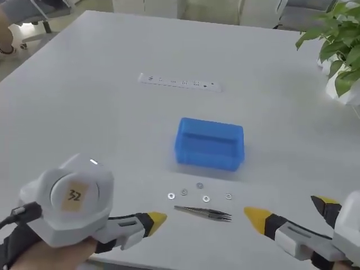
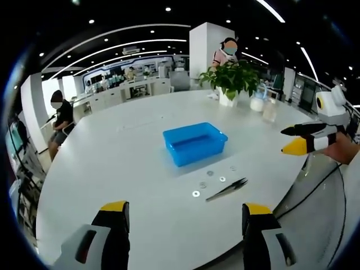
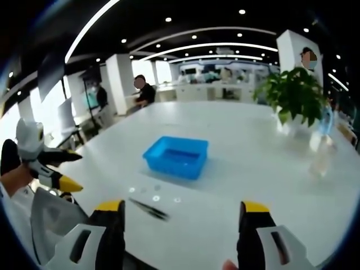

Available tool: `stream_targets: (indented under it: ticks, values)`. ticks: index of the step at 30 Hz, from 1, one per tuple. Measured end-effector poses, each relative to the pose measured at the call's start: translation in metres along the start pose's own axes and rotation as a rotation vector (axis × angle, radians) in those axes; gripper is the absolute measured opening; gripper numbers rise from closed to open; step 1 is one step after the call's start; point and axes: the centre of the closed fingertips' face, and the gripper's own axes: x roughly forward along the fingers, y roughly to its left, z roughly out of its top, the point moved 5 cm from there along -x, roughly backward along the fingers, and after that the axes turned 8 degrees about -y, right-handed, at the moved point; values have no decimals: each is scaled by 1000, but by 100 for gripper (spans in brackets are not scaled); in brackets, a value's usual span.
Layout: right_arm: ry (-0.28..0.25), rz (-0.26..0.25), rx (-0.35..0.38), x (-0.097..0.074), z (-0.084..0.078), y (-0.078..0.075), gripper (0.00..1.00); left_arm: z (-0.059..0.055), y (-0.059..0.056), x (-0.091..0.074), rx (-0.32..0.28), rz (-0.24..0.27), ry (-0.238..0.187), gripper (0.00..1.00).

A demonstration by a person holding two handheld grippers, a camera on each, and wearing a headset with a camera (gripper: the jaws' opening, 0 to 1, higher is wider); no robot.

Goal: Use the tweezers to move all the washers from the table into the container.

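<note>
**A:** What does the head view give you?

**B:** The layout from above. A white power strip (image 1: pixel 179 82) lies far up the table (image 1: pixel 84 112). The blue container (image 1: pixel 208 156) sits nearer me, with five washers (image 1: pixel 206 198) scattered on the table just in front of it. The tweezers (image 1: pixel 203 212) lie flat on my side of the washers, close to them but touching none.

**A:** And the gripper views?

**B:** They give me the room. The left gripper view takes in a potted plant (image 2: pixel 233 79) and two bottles (image 2: pixel 263 106) at the table's far edge, and a seated person (image 2: pixel 61 121) off to one side. The right gripper view catches the container's open top at a slant.

**A:** How do the pieces look?

**B:** The washers are tiny flat silvery rings. The tweezers are slim and dark. The container is a shallow rectangular tub.

**A:** Your grippers?

**B:** My left gripper (image 2: pixel 185 208) has its jaws wide apart, with nothing between them. My right gripper (image 3: pixel 183 206) is spread just the same and is also empty. Both hang short of the tweezers, one on each side.
</note>
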Motion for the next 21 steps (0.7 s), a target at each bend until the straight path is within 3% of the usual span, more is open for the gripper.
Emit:
stream_targets:
  ticks: [7,11,14,18,21]
  values:
    - [34,19,-13,5,-4,6,77,-2,-9,19,15,-87,28,56]
    - [56,30,-32,6,-5,8,74,-8,-11,31,45,-132,88,38]
    - [72,39,-26,9,-8,9,73,-12,-14,41,55,-172,120,32]
    - [94,53,-13,14,-12,10,71,-16,-18,53,97,-217,130,25]
    - [107,53,-12,17,-15,10,71,-23,-23,66,123,-291,158,21]
